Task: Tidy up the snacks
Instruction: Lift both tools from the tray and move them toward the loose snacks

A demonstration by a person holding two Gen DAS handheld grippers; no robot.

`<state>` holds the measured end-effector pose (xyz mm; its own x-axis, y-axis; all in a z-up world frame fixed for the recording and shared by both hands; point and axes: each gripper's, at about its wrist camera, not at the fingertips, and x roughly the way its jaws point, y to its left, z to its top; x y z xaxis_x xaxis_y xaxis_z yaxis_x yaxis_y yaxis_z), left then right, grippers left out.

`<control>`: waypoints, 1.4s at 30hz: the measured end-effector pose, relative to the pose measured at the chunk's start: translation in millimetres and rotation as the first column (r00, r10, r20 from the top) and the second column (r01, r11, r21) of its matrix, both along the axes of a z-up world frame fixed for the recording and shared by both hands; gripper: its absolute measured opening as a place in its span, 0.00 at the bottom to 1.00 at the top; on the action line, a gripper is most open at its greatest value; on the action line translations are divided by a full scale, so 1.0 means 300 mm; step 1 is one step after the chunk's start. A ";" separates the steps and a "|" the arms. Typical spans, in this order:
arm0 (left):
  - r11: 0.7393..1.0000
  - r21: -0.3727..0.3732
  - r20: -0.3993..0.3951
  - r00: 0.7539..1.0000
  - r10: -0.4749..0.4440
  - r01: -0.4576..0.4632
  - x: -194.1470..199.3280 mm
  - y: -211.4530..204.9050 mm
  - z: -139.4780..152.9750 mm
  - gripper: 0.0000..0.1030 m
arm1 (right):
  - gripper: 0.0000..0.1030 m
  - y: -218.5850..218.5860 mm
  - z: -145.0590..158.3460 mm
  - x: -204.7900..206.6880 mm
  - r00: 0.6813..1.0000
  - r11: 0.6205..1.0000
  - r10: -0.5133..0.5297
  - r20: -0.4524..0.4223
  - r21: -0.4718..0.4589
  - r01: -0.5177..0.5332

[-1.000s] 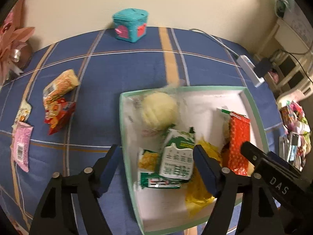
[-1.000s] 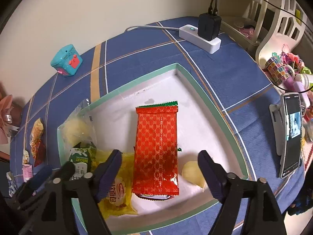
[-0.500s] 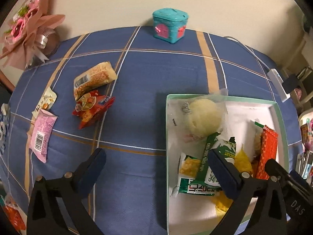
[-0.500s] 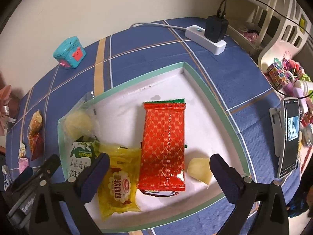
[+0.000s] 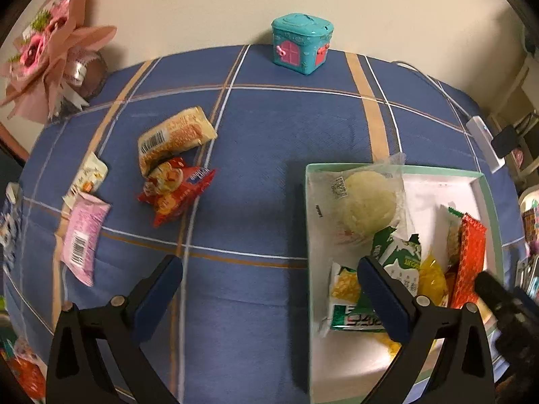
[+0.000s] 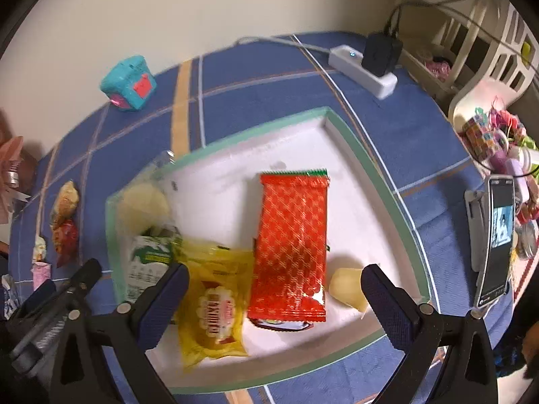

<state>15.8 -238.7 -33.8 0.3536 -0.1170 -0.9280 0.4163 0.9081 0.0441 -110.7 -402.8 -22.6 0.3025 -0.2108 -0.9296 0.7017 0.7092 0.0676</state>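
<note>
Blue checked cloth covers the table [image 5: 269, 155], and on it stands our white tray [image 6: 370, 175] with its green rim, where the snacks are being gathered. We count about 6 packets already in it: the red wafer pack [image 6: 291, 245], a yellow packet [image 6: 215, 306], a clear bag holding a round bun [image 5: 367, 202], a green and white biscuit pack [image 5: 402, 262], a green packet [image 5: 350, 306] under it, and a small pale sweet [image 6: 347, 289]. At least 4 snacks lie loose on the cloth, well apart from the tray: a beige pack [image 5: 175, 138], a red bag [image 5: 175, 192] touching it, a pink packet [image 5: 82, 235] and a small white one [image 5: 89, 176]. We judge the job roughly half done. Our left tool [image 5: 269, 299] and right tool [image 6: 274, 303] have both just been opening; each stands wide apart with nothing gripped.
</note>
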 end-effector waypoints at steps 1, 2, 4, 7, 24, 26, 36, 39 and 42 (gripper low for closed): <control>1.000 0.008 0.007 1.000 -0.006 0.006 0.001 0.004 0.006 1.00 | 1.00 0.007 0.010 0.002 1.000 1.000 0.003 0.007 -0.005 -0.003; 1.000 0.014 0.014 1.000 -0.009 0.009 0.003 0.008 0.013 1.00 | 1.00 0.015 0.022 0.005 1.000 1.000 0.007 0.014 -0.010 -0.007; 1.000 0.024 0.031 0.999 -0.010 0.009 0.011 0.027 0.033 1.00 | 1.00 0.032 0.041 0.014 1.000 1.000 0.015 0.026 -0.016 -0.015; 1.000 0.023 0.046 0.999 -0.002 0.001 0.028 0.063 0.061 1.00 | 1.00 0.062 0.047 0.035 0.999 1.000 0.027 0.029 -0.012 -0.026; 0.989 -0.060 -0.017 0.991 0.135 -0.136 0.154 0.366 0.079 1.00 | 1.00 0.310 0.010 0.219 0.986 0.986 0.164 -0.008 -0.014 -0.164; 0.986 -0.067 -0.017 0.988 0.154 -0.155 0.171 0.407 0.083 1.00 | 1.00 0.339 0.003 0.239 0.984 0.984 0.177 -0.010 -0.008 -0.177; 0.957 -0.095 -0.045 0.962 0.270 -0.273 0.252 0.642 0.072 1.00 | 1.00 0.505 -0.030 0.338 0.966 0.966 0.259 -0.015 0.003 -0.259; 0.949 -0.101 -0.056 0.954 0.294 -0.298 0.270 0.695 0.061 1.00 | 1.00 0.552 -0.044 0.366 0.958 0.958 0.288 -0.017 0.009 -0.288; 0.944 -0.098 -0.066 0.948 0.311 -0.316 0.286 0.737 0.046 1.00 | 1.00 0.589 -0.061 0.386 0.952 0.952 0.305 -0.017 0.025 -0.305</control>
<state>101.7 -17.5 -19.9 0.3428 -0.1065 -0.9333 0.1090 0.9914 -0.0731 5.2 -226.0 -41.0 0.3304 -0.0912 -0.9394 0.4537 0.8881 0.0733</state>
